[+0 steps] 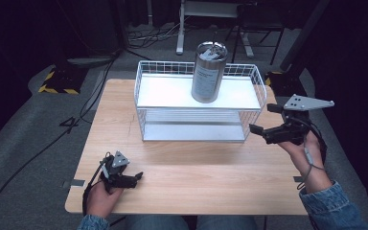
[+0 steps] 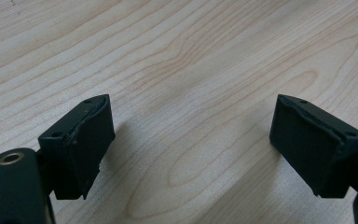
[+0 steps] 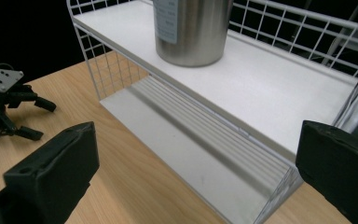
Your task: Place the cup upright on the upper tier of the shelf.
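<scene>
We rest our left gripper (image 1: 124, 178) low on the tabletop (image 1: 191, 167), fingers spread and empty, out of the way. Our right gripper (image 1: 268, 122), fingers also spread, hovers beside the wire rack (image 1: 141, 103), probably lining up on the steel canister (image 1: 209, 72) standing on its top shelf.

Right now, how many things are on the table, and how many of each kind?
Silver metal can: 1, standing on the rack's top shelf
White wire rack: 1
Grippers: 2, the left gripper and the right gripper, both open and holding nothing
Total: 4
</scene>
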{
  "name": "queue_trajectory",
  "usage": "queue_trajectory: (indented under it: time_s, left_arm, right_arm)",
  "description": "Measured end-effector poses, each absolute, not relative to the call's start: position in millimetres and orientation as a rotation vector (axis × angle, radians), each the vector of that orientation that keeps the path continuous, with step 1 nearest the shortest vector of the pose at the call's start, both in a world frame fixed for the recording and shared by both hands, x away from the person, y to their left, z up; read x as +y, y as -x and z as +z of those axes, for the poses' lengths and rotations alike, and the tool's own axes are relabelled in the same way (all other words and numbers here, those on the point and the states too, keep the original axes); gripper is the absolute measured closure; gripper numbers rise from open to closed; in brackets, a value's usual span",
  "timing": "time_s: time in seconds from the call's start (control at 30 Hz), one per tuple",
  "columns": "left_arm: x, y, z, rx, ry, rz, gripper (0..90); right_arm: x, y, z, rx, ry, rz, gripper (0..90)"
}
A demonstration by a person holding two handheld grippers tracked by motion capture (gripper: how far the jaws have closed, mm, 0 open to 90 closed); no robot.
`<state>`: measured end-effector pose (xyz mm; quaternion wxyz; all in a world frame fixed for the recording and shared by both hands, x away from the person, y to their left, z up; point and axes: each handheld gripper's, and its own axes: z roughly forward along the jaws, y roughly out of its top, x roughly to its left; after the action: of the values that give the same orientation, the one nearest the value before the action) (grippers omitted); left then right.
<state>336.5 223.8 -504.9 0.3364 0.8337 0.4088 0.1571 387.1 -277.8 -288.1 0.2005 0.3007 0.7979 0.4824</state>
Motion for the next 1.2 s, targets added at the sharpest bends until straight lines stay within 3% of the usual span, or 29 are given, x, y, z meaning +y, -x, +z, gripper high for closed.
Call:
queue_trajectory:
  time_s: [1.2]
  left_arm:
    - [223.8, -336.5, -504.9, 1.066, -2.174, 0.410, 14.2]
  right_arm:
    - [-296.9, -368.9, -418.1, 2.358, -1.036, 1.203, 6.9]
